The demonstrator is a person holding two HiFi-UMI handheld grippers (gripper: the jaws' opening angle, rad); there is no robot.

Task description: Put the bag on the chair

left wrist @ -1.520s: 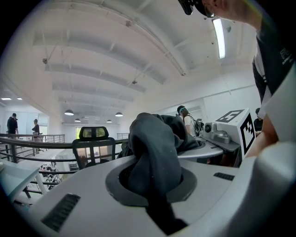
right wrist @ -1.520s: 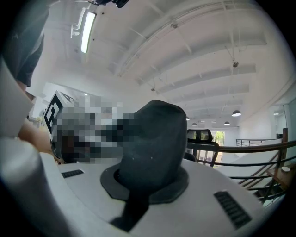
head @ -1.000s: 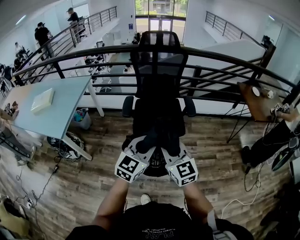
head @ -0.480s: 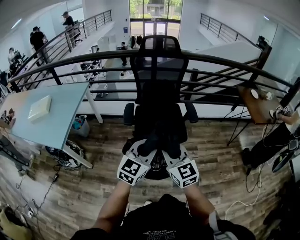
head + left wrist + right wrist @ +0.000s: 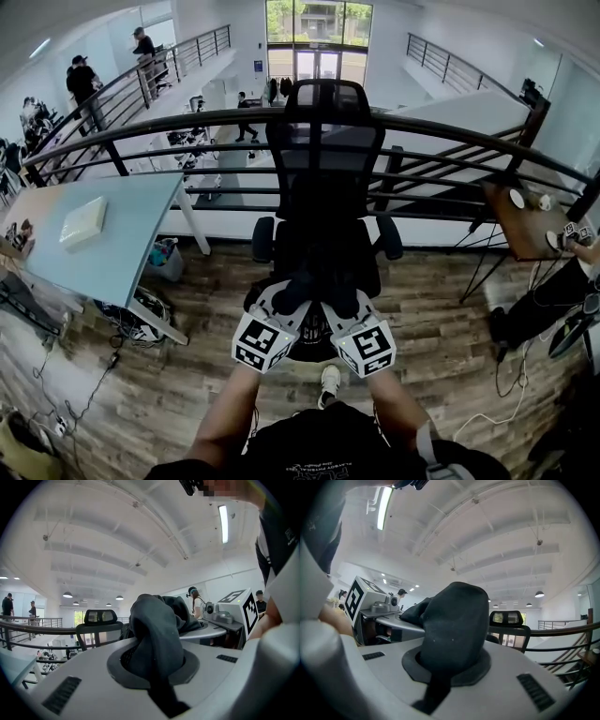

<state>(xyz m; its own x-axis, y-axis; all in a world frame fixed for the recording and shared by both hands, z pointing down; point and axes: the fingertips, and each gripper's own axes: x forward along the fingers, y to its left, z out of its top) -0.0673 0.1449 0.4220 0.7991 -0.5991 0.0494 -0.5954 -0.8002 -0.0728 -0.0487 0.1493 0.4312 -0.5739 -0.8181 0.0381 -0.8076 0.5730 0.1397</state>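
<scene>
Findings. Over the last second the chair [image 5: 324, 141] has shifted slightly right and lower in the head view. A light shoe [image 5: 328, 380] now shows on the plank floor [image 5: 187, 375] below the grippers. We judge that the person is stepping up to the seat. Both grippers keep the same place in the view, so the load is being carried forward, not lowered.

The left gripper [image 5: 278, 302] has its jaws nearly together, pinching a fold of dark cloth. The right gripper [image 5: 349, 305] has its jaws pressed on a similar fold. Both folds belong to the bag [image 5: 314, 284], which hangs between them at the front edge of the seat. We cannot tell whether it touches the seat yet.

In our judgement the placing is not done. The bag has yet to go onto the seat and be let go.

Containers. The bag's contents are not visible. A small bin [image 5: 165, 251] beside the desk [image 5: 103, 234] holds coloured items we cannot identify.
</scene>
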